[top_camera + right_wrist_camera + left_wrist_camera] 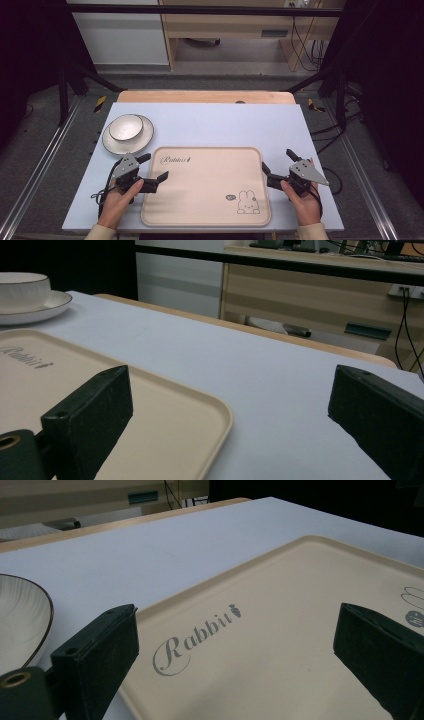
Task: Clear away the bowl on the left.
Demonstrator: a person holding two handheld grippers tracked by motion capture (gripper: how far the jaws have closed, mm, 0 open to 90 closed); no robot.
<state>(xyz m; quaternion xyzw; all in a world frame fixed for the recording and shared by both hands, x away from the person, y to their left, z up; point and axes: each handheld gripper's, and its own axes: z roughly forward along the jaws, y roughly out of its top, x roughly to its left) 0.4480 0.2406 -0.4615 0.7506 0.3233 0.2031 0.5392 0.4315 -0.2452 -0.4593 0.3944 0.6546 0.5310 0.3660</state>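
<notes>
A beige tray (205,200) printed with "Rabbit" lettering and a rabbit drawing lies at the front middle of the white mat. A white bowl (126,126) sits on a white plate (145,139) at the mat's left, just beyond the tray's far-left corner. My left gripper (155,167) hovers at the tray's left edge, open, with nothing between its jaws. In the left gripper view, the left gripper (235,650) spans the tray (280,630) near the lettering, with the bowl (20,615) to its left. My right gripper (277,160) stands open beside the tray's right edge. In the right gripper view, the right gripper (230,415) straddles the tray (165,410) at its corner, with nothing between its jaws.
The white mat (210,122) covers a wooden table (205,96), bare beyond the tray. Black frame posts (62,85) stand at both sides. A wooden cabinet (225,25) and hanging cables (305,45) lie past the far edge. The bowl (22,290) and plate (45,310) appear far left in the right gripper view.
</notes>
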